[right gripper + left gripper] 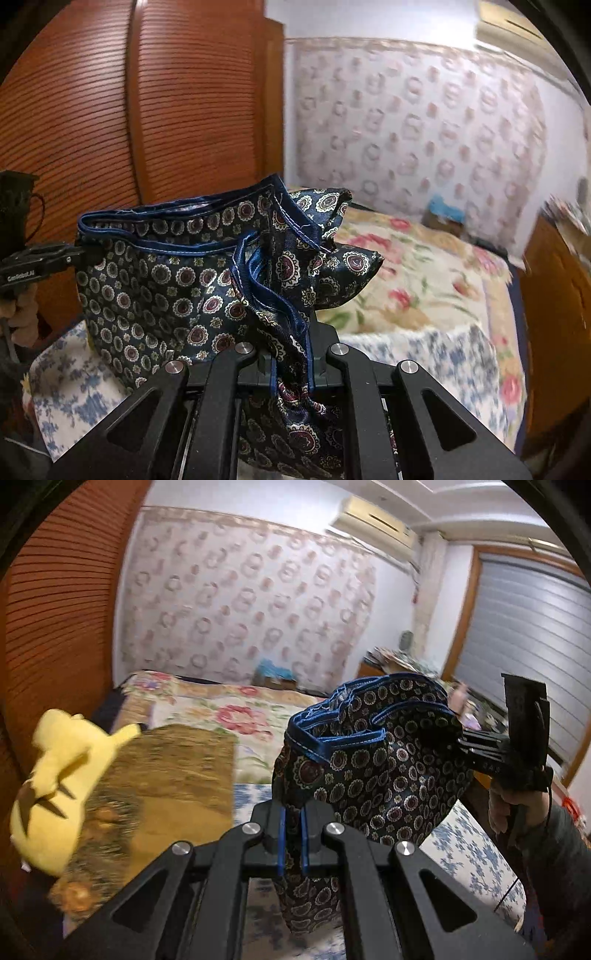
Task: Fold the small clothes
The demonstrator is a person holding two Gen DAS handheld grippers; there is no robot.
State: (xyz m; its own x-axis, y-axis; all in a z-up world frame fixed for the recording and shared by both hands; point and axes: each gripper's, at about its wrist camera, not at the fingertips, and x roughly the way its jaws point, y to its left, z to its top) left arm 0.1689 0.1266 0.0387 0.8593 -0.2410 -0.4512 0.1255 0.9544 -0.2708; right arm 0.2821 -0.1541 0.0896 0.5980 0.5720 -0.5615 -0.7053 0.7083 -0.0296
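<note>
Jaws on satiny medallion-print garment [369, 775]

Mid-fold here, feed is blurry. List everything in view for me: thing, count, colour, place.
patterned garment: one, dark navy with blue trim, held in the air between both grippers
plush toy: one, yellow, left on the bed
floral bedspread: one, cream and pink, behind the garment
wardrobe: one, reddish-brown, slatted, left
air conditioner: one, white, high on wall
left gripper: shut on the garment
right gripper: shut on the garment
hand: one, holding the right gripper
</note>
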